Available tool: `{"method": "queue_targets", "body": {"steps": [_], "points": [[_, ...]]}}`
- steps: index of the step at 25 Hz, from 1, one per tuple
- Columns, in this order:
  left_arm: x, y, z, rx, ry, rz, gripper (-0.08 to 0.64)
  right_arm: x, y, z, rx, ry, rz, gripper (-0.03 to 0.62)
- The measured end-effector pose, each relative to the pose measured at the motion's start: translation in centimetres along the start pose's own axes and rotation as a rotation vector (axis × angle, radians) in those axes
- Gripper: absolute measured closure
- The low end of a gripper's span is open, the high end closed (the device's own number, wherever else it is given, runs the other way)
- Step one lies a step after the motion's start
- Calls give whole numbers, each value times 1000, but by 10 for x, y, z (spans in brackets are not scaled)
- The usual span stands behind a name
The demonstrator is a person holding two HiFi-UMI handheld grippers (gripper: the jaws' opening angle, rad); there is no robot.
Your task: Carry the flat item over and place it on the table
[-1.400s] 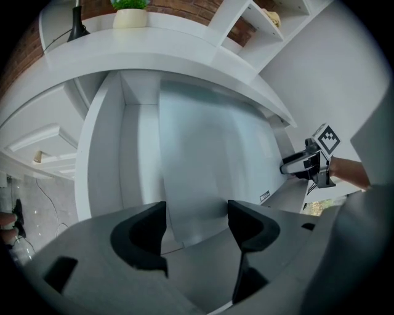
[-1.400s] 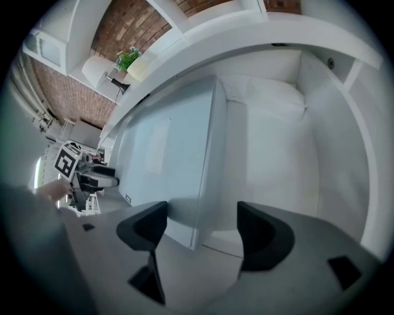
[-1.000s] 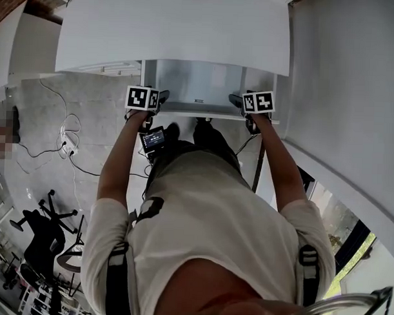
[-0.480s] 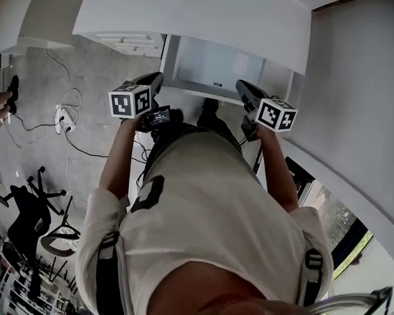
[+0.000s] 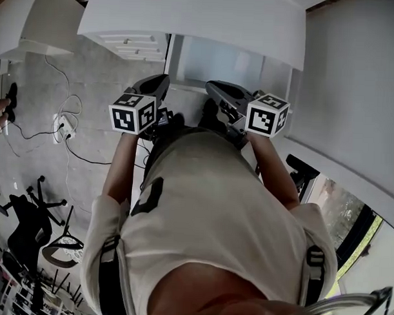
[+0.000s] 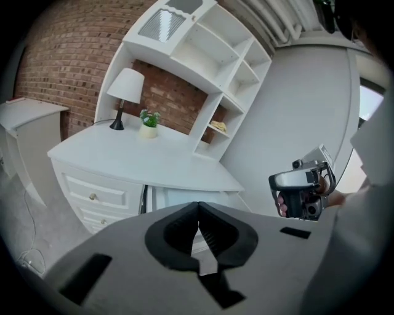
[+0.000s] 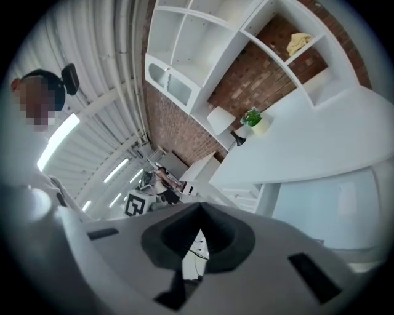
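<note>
White-grey flat panel [image 5: 207, 60], likely the task's item, stands upright under the white desk [image 5: 189, 21] at upper centre; it looks stiff, light, awkwardly broad, best pinched at opposite side edges; left gripper [image 6: 198, 209] and right gripper [image 7: 201, 209] are both fully closed, empty.

Pale grey flat item [image 5: 210, 60] sits beneath white table [image 5: 189, 18] top, between its supports; tilt unclear.

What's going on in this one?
A person holds the left gripper and the right gripper up in front of a white desk that bears a lamp and a small potted plant. Both grippers are shut and empty, so nothing is being carried at this moment.
</note>
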State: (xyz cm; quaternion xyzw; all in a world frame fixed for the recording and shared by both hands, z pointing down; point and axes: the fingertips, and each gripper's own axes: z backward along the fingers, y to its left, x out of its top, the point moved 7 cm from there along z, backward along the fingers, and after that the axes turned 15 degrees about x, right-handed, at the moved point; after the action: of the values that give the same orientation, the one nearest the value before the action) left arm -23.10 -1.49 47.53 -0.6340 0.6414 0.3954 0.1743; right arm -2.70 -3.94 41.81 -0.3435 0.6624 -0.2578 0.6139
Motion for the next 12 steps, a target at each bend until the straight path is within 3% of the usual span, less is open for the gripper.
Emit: {"method": "queue_targets", "body": {"steps": [4, 12], "points": [[4, 5, 19, 10, -43, -45, 540, -18, 23, -13, -29, 81, 98, 581], [-15, 7, 36, -56, -63, -82, 540, -47, 58, -15, -29, 34, 169, 583]]}}
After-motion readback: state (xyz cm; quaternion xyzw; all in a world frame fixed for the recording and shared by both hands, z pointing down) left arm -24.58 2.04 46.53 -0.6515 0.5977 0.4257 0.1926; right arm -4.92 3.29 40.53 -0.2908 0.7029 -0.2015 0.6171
